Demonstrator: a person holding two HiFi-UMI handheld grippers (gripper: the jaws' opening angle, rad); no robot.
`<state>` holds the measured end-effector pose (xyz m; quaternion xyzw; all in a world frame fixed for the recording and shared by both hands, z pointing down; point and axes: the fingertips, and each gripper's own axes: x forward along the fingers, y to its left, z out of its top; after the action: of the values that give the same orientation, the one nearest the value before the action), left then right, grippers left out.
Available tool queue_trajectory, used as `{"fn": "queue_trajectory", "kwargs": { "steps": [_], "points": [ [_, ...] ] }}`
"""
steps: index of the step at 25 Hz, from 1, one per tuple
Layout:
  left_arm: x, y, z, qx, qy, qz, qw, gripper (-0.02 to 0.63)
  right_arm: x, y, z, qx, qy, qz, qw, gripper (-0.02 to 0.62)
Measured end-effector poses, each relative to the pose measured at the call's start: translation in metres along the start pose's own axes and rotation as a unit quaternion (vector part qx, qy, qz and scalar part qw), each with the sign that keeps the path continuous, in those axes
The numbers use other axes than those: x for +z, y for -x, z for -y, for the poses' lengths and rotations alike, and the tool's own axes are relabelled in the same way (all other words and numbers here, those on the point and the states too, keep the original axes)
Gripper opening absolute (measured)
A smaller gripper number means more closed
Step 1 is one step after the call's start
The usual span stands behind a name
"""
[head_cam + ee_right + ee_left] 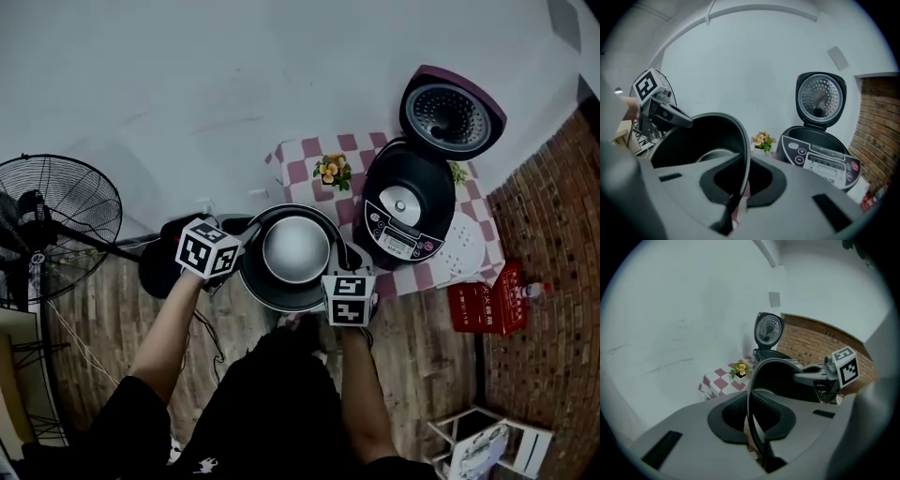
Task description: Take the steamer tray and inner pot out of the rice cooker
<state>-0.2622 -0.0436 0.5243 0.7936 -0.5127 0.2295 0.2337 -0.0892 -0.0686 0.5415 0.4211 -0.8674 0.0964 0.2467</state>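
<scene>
Left gripper (240, 255) and right gripper (334, 276), each clamped on opposite rim edges of the inner pot (295, 248); rice cooker (408, 202) open on the table (305, 159).

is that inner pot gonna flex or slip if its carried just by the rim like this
Probably stiff: the inner pot shows an evenly round rim with the left gripper and right gripper shut on opposite edges. Its dark wall looks smooth, so it could slip between the jaws. It looks empty, so it is likely light.
</scene>
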Motion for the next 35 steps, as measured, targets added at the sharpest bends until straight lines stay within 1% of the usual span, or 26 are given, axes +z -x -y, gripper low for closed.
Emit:
{"fn": "queue_trajectory", "kwargs": {
  "steps": [3, 7, 9, 12, 18, 23, 26, 29, 31, 33, 35],
  "points": [
    [-0.003, -0.016, -0.005, -0.028, -0.017, -0.009, 0.9994, 0.025, -0.011, -0.002, -0.001, -0.037, -0.018, -0.001, 0.999, 0.009],
    [0.009, -0.048, -0.022, -0.072, -0.052, -0.019, 0.9959, 0.025, -0.015, -0.02, 0.009, -0.088, -0.046, -0.008, 0.995, 0.009],
    [0.016, -0.066, -0.028, -0.098, -0.071, -0.026, 0.9923, 0.025, -0.015, -0.028, 0.015, -0.115, -0.059, -0.014, 0.991, 0.009],
    [0.021, -0.087, -0.037, -0.132, -0.088, -0.039, 0.9865, 0.025, -0.018, -0.036, 0.017, -0.151, -0.077, -0.025, 0.985, 0.009],
    [0.026, -0.12, -0.044, -0.177, -0.11, -0.06, 0.9762, 0.025, -0.029, -0.049, 0.024, -0.199, -0.096, -0.045, 0.974, 0.009],
    [0.025, -0.141, -0.042, -0.199, -0.138, -0.086, 0.9663, 0.025, -0.039, -0.053, 0.029, -0.221, -0.127, -0.06, 0.965, 0.009],
    [0.025, -0.15, -0.04, -0.206, -0.146, -0.096, 0.9628, 0.025, -0.045, -0.054, 0.031, -0.231, -0.142, -0.068, 0.96, 0.011],
    [0.027, -0.159, -0.036, -0.21, -0.155, -0.102, 0.9599, 0.026, -0.051, -0.054, 0.035, -0.246, -0.147, -0.072, 0.955, 0.013],
    [0.03, -0.165, -0.032, -0.213, -0.168, -0.103, 0.9569, 0.026, -0.052, -0.053, 0.036, -0.254, -0.141, -0.069, 0.954, 0.015],
    [0.031, -0.169, -0.03, -0.217, -0.18, -0.103, 0.9541, 0.026, -0.053, -0.051, 0.037, -0.259, -0.134, -0.065, 0.955, 0.038],
    [0.031, -0.171, -0.028, -0.224, -0.182, -0.101, 0.952, 0.026, -0.056, -0.047, 0.038, -0.26, -0.134, -0.064, 0.954, 0.071]
  ]
}}
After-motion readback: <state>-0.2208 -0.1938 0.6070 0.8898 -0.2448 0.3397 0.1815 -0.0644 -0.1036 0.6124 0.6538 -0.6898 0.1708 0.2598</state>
